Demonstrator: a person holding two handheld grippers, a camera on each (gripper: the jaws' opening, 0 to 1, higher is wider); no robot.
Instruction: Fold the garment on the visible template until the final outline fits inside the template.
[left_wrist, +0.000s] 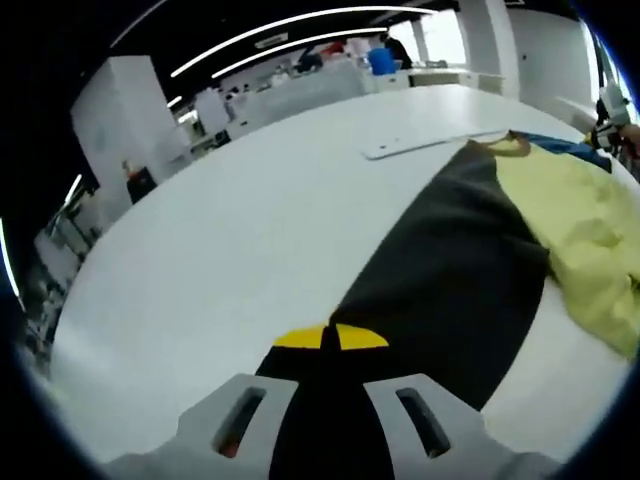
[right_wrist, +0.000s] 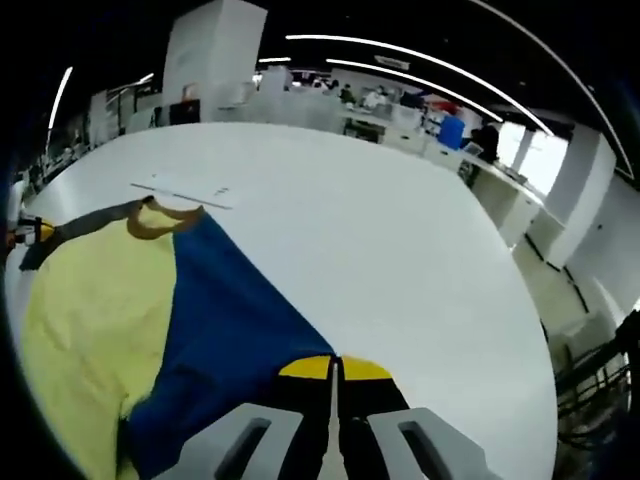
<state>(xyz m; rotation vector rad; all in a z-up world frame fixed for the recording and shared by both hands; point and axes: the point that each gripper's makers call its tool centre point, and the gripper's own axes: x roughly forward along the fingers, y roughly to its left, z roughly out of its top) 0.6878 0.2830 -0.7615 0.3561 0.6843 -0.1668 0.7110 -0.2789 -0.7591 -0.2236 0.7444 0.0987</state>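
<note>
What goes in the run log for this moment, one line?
left gripper: shut on garment's black edge | right gripper: shut on blue edge | garment: spread on white table, unfolded | white template strip: beyond collar

In the left gripper view we find the wide white tabletop (left_wrist: 230, 260) bare to the left and far side of the yellow, black and blue garment (left_wrist: 470, 260). A flat white template strip (left_wrist: 430, 143) lies just beyond the collar and is the nearest obstacle. In the right gripper view the tabletop to the right of the garment (right_wrist: 200, 320) is open out to its rounded edge. Cluttered white benches (right_wrist: 390, 115) stand well apart beyond.
</note>
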